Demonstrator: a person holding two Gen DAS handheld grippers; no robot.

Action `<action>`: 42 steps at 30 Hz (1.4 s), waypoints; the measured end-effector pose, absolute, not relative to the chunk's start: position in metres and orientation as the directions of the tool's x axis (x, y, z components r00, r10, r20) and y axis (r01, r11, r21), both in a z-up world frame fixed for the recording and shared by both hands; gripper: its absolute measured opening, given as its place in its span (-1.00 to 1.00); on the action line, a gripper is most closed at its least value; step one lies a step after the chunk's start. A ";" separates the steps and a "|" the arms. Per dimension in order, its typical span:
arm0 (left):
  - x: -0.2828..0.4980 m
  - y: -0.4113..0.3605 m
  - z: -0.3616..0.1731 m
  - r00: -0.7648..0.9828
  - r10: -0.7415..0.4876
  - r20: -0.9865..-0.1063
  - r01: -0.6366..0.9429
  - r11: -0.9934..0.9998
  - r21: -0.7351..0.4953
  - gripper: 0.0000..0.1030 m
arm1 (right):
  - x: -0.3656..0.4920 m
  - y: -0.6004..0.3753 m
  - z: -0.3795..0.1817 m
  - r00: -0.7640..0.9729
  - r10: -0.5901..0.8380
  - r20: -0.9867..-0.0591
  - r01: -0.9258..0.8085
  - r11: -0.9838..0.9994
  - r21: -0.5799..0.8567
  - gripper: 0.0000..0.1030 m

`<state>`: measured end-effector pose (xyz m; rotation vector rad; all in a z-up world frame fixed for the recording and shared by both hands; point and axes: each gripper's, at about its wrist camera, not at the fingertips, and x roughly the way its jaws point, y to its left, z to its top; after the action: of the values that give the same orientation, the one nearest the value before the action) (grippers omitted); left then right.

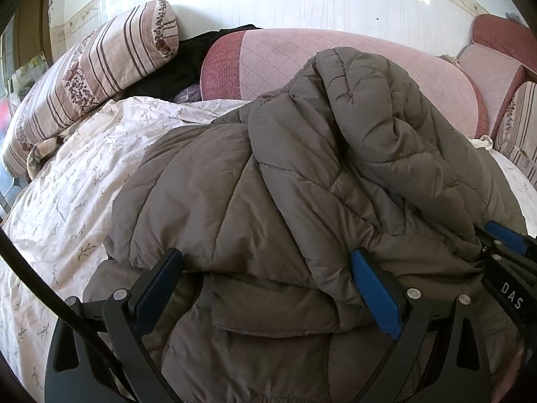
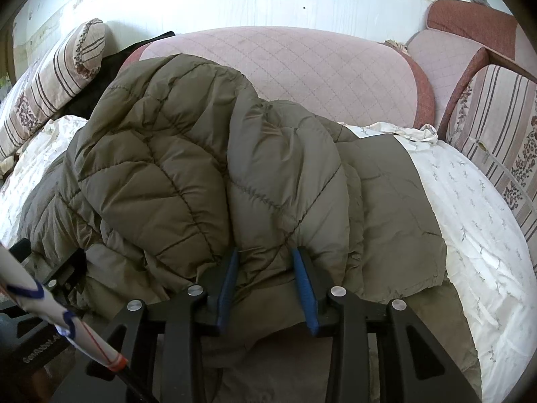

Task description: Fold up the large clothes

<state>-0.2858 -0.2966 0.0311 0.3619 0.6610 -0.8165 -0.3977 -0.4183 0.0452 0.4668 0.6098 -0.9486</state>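
White floral bedding (image 2: 470, 201) is carrying the quilted jacket (image 2: 167, 168); right gripper (image 2: 265, 288) jaws are pinching its fold, left gripper (image 1: 268, 288) jaws are gaping wide around it.

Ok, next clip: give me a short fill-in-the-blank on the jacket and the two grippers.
1. The quilted jacket lies on a floral ____.
2. The right gripper is pinching a fold of the ____.
3. The left gripper has its jaws wide ____ around the jacket's near edge.
4. Behind the jacket stands a ____ quilted cushion.

Missing words: bedsheet; jacket; open; pink
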 end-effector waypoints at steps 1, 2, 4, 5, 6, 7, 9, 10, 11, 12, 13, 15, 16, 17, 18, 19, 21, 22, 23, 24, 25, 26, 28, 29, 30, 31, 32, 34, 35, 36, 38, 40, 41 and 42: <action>-0.286 -0.297 0.031 0.503 -0.551 -0.666 0.766 0.641 0.049 0.93 | -0.399 -0.419 0.046 0.442 -0.603 -0.664 0.855 0.508 0.108 -0.26; -0.286 -0.296 0.031 0.504 -0.551 -0.665 0.766 0.640 0.050 0.93 | -0.400 -0.419 0.047 0.444 -0.602 -0.663 0.854 0.508 0.111 -0.25; -0.286 -0.297 0.031 0.504 -0.552 -0.665 0.766 0.641 0.049 0.93 | -0.403 -0.420 0.049 0.451 -0.600 -0.661 0.850 0.513 0.115 -0.24; -0.286 -0.296 0.031 0.503 -0.553 -0.664 0.766 0.641 0.048 0.93 | -0.406 -0.420 0.052 0.460 -0.597 -0.658 0.848 0.516 0.125 -0.23; -0.287 -0.296 0.031 0.503 -0.554 -0.664 0.767 0.640 0.047 0.93 | -0.408 -0.421 0.055 0.467 -0.592 -0.657 0.845 0.517 0.134 -0.23; -0.287 -0.295 0.031 0.503 -0.554 -0.664 0.767 0.640 0.046 0.93 | -0.410 -0.422 0.057 0.475 -0.587 -0.656 0.842 0.519 0.146 -0.23; -0.287 -0.295 0.032 0.503 -0.555 -0.663 0.767 0.640 0.046 0.93 | -0.419 -0.424 0.065 0.501 -0.577 -0.645 0.837 0.513 0.192 -0.23; -0.287 -0.295 0.032 0.503 -0.555 -0.662 0.767 0.640 0.046 0.93 | -0.424 -0.425 0.068 0.515 -0.576 -0.635 0.834 0.507 0.216 -0.23; -0.287 -0.295 0.032 0.504 -0.555 -0.662 0.767 0.639 0.048 0.93 | -0.429 -0.426 0.072 0.527 -0.579 -0.623 0.832 0.501 0.239 -0.23; -0.287 -0.295 0.032 0.504 -0.555 -0.662 0.767 0.639 0.049 0.93 | -0.434 -0.427 0.077 0.538 -0.584 -0.608 0.830 0.495 0.258 -0.23; -0.288 -0.295 0.032 0.505 -0.554 -0.661 0.768 0.639 0.050 0.93 | -0.438 -0.428 0.080 0.541 -0.592 -0.598 0.830 0.490 0.266 -0.32; -0.288 -0.294 0.032 0.506 -0.554 -0.661 0.768 0.638 0.052 0.93 | -0.443 -0.430 0.084 0.546 -0.600 -0.585 0.829 0.487 0.275 -0.55; -0.289 -0.294 0.032 0.506 -0.555 -0.661 0.768 0.638 0.053 0.93 | -0.443 -0.431 0.084 0.545 -0.597 -0.588 0.829 0.488 0.272 -0.56; -0.289 -0.293 0.032 0.506 -0.555 -0.660 0.769 0.638 0.054 0.93 | -0.443 -0.433 0.082 0.538 -0.592 -0.600 0.832 0.486 0.267 -0.56; -0.289 -0.293 0.032 0.506 -0.555 -0.661 0.769 0.637 0.054 0.93 | -0.442 -0.434 0.080 0.534 -0.589 -0.607 0.835 0.482 0.267 -0.56; -0.289 -0.293 0.032 0.506 -0.555 -0.661 0.770 0.636 0.055 0.93 | -0.441 -0.435 0.077 0.532 -0.583 -0.614 0.836 0.477 0.271 -0.56; -0.289 -0.294 0.032 0.506 -0.555 -0.661 0.769 0.637 0.054 0.93 | -0.438 -0.440 0.067 0.526 -0.555 -0.644 0.837 0.470 0.279 -0.56; -0.289 -0.294 0.032 0.506 -0.555 -0.661 0.769 0.636 0.055 0.93 | -0.437 -0.442 0.063 0.523 -0.544 -0.656 0.838 0.469 0.279 -0.56; -0.289 -0.294 0.032 0.506 -0.554 -0.661 0.769 0.637 0.055 0.93 | -0.435 -0.443 0.058 0.520 -0.534 -0.667 0.839 0.467 0.280 -0.56; -0.289 -0.294 0.032 0.506 -0.554 -0.661 0.769 0.637 0.056 0.93 | -0.434 -0.443 0.056 0.518 -0.531 -0.671 0.839 0.468 0.278 -0.56; -0.289 -0.294 0.032 0.507 -0.553 -0.661 0.769 0.637 0.057 0.93 | -0.433 -0.443 0.054 0.515 -0.530 -0.674 0.840 0.470 0.272 -0.56; -0.289 -0.294 0.032 0.508 -0.553 -0.661 0.769 0.637 0.058 0.93 | -0.431 -0.443 0.053 0.509 -0.531 -0.677 0.841 0.474 0.261 -0.56; -0.289 -0.294 0.033 0.508 -0.553 -0.660 0.769 0.637 0.059 0.93 | -0.429 -0.441 0.050 0.499 -0.534 -0.683 0.844 0.479 0.242 -0.56; -0.290 -0.294 0.033 0.509 -0.553 -0.659 0.769 0.636 0.060 0.93 | -0.429 -0.441 0.050 0.497 -0.537 -0.682 0.845 0.479 0.238 -0.56; -0.291 -0.294 0.033 0.510 -0.555 -0.657 0.770 0.635 0.061 0.93 | -0.430 -0.439 0.052 0.498 -0.541 -0.678 0.845 0.478 0.239 -0.56; -0.292 -0.293 0.034 0.513 -0.557 -0.653 0.770 0.635 0.063 0.93 | -0.431 -0.438 0.054 0.502 -0.544 -0.672 0.844 0.478 0.243 -0.56; -0.293 -0.292 0.036 0.517 -0.561 -0.647 0.770 0.635 0.065 0.93 | -0.432 -0.436 0.057 0.508 -0.551 -0.663 0.842 0.479 0.247 -0.56; -0.295 -0.291 0.038 0.522 -0.565 -0.639 0.772 0.632 0.072 0.93 | -0.437 -0.432 0.068 0.521 -0.576 -0.630 0.839 0.483 0.251 -0.56; -0.298 -0.290 0.040 0.525 -0.571 -0.631 0.774 0.628 0.075 0.92 | -0.438 -0.431 0.071 0.525 -0.584 -0.619 0.837 0.485 0.252 -0.56; -0.299 -0.290 0.041 0.529 -0.574 -0.625 0.775 0.627 0.080 0.92 | -0.439 -0.428 0.076 0.534 -0.594 -0.602 0.833 0.490 0.255 -0.56; -0.303 -0.289 0.043 0.532 -0.581 -0.616 0.780 0.619 0.090 0.92 | -0.439 -0.423 0.083 0.551 -0.598 -0.582 0.823 0.505 0.260 -0.56; -0.307 -0.289 0.045 0.537 -0.583 -0.610 0.782 0.615 0.101 0.92 | -0.437 -0.419 0.086 0.558 -0.596 -0.578 0.817 0.519 0.254 -0.56; -0.308 -0.289 0.046 0.538 -0.586 -0.606 0.784 0.612 0.105 0.92 | -0.435 -0.419 0.086 0.564 -0.591 -0.577 0.812 0.526 0.255 -0.56; -0.309 -0.289 0.046 0.538 -0.588 -0.604 0.785 0.610 0.106 0.92 | -0.433 -0.417 0.085 0.571 -0.580 -0.581 0.805 0.534 0.258 -0.56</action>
<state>-0.3090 -0.2891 0.0461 0.3909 0.5583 -0.8417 -0.4330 -0.4173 0.0855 0.5429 0.4609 -0.8610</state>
